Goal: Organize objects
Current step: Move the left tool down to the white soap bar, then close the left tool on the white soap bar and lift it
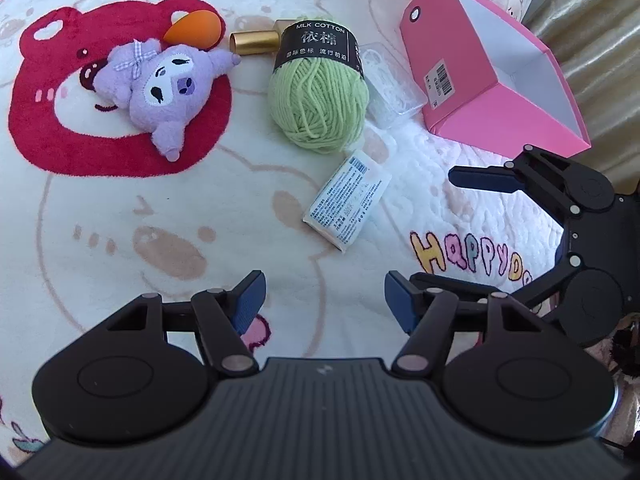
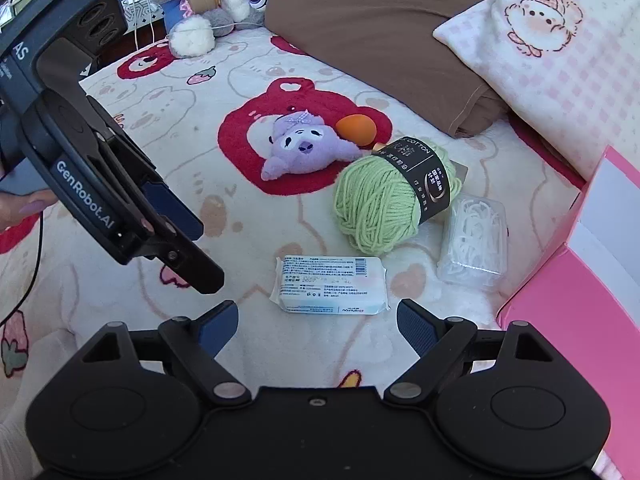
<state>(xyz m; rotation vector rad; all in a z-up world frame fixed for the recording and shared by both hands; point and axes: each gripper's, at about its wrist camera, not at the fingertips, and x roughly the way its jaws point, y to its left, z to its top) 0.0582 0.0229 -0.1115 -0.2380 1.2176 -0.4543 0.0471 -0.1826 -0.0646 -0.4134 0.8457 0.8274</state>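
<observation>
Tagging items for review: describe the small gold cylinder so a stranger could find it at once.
Find the red bear face printed on the cream blanket, with the purple plush toy lying on it. Between the plush's raised arm and the green yarn ball lies a short gold metallic cylinder, the only shiny metal item.

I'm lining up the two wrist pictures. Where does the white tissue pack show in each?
Left wrist: tissue pack at centre, below the green yarn.
Right wrist: tissue pack at centre, just ahead of the open jaws.
Shared landmark: the green yarn.
</observation>
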